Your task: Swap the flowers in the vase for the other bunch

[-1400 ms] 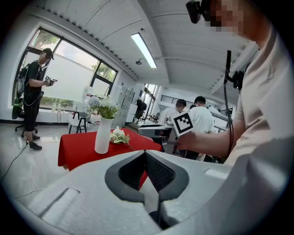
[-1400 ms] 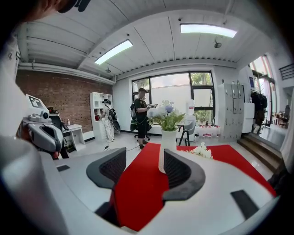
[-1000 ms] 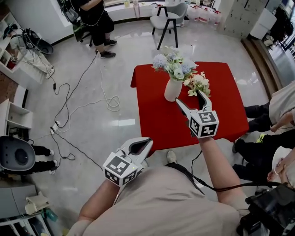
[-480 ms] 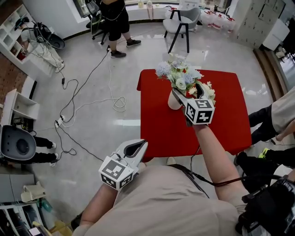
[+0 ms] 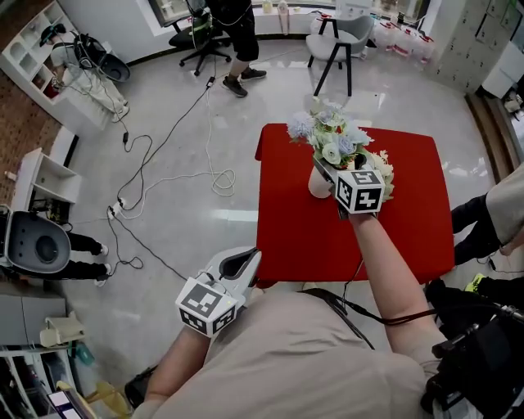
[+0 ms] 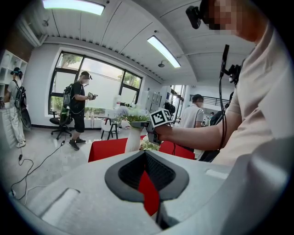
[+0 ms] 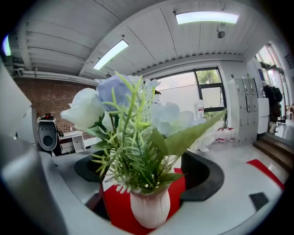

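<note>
There, a red bench (image 5: 401, 237) stood on a shiny floor (image 5: 180, 188). The right gripper (image 5: 334, 168) fingers had just opened, with the vase (image 7: 149, 209) between them. The left gripper (image 5: 250, 257) fingers sat together.

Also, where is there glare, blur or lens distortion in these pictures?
Head view: window light glares on the glossy floor, and room edges curve. Left gripper view: black fisheye corners, ceiling lamp blown out. Right gripper view: same dark corners; flowers loom large, slightly soft.

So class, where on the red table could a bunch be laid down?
Bare patches on the red table: the left strip beside the vase, the near half, the right side past the loose bunch. Crowded: far middle, where vase and bunch sit close.
</note>
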{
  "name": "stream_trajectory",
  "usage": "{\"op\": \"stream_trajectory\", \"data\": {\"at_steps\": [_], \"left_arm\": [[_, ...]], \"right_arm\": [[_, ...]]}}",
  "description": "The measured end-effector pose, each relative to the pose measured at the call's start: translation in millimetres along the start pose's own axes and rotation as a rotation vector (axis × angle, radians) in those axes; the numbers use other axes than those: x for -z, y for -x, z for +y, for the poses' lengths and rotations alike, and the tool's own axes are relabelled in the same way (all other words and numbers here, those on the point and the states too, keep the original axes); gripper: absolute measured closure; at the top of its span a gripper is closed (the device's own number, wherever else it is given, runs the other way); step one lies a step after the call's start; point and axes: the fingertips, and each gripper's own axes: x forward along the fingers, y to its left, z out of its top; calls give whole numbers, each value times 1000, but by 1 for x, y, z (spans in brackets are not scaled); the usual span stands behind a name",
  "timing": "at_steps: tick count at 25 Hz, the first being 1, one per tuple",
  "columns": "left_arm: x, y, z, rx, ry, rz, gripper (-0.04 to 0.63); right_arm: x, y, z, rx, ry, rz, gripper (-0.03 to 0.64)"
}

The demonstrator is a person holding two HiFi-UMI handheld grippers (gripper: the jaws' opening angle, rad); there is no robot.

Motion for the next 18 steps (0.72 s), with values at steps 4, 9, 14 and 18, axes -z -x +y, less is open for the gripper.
{"op": "stream_trajectory", "data": {"at_steps": [4, 9, 14, 18], "left_arm": [[0, -4, 3, -6, 7, 6, 588], [1, -5, 5, 0, 15, 9, 588], [6, -5, 5, 10, 14, 2, 588], [8, -4, 7, 11, 23, 1, 588]], "right_arm": [[-4, -1, 1, -9, 36, -10, 167], [-8, 0, 2, -14, 40, -24, 284], [-6, 4, 3, -13, 57, -27, 379], [-8, 4, 4, -6, 61, -38, 442]]}}
